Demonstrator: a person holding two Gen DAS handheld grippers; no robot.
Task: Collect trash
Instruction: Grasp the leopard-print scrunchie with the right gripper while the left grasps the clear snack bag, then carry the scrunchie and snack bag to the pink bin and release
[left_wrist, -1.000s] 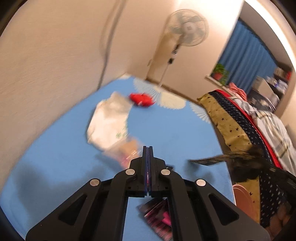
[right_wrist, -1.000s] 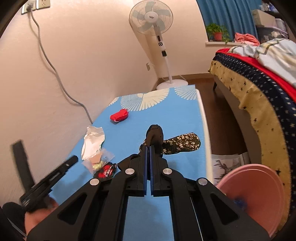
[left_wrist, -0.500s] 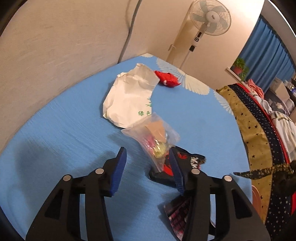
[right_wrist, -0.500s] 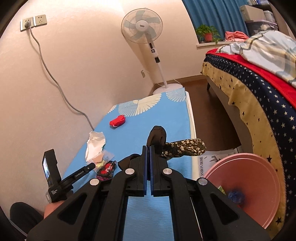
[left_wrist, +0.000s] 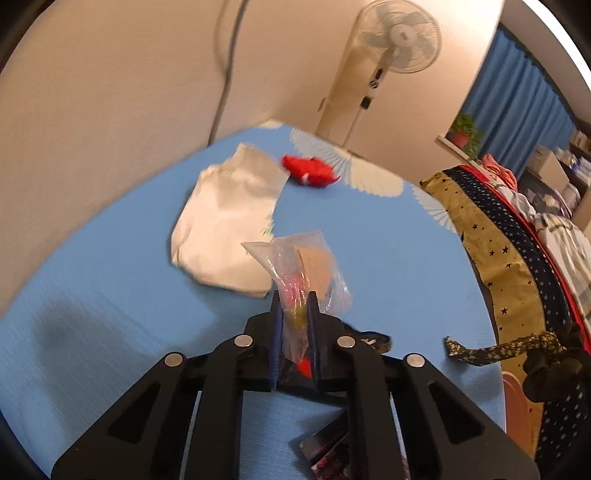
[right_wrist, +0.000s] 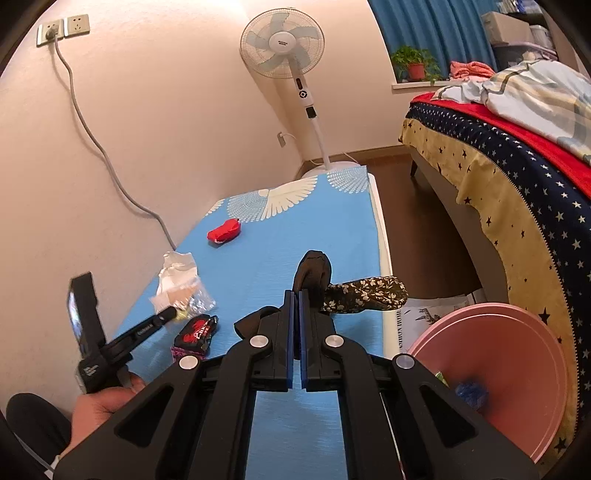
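Note:
My left gripper (left_wrist: 293, 299) is closing on a clear plastic bag (left_wrist: 303, 266) of small scraps, and its blue pads pinch the bag's lower part just above the blue table (left_wrist: 110, 295). The right wrist view shows that gripper's tip (right_wrist: 170, 314) at the same bag (right_wrist: 188, 299). A white crumpled paper bag (left_wrist: 229, 218) and a red wrapper (left_wrist: 310, 171) lie beyond it. A black and red packet (right_wrist: 195, 332) lies beside the left gripper. My right gripper (right_wrist: 295, 295) is shut on a dark floral cloth (right_wrist: 365, 295), which hangs over the table's right edge.
A pink basin (right_wrist: 509, 369) with some trash inside stands on the floor at the right, below the table edge. A bed (right_wrist: 517, 166) with a starred cover fills the right side. A standing fan (right_wrist: 282, 48) is at the far end, and a wall runs along the left.
The left gripper went from shut to wide open over the clear bag, then sank and closed around it. The right gripper kept its hold on the cloth, and more of the basin shows.

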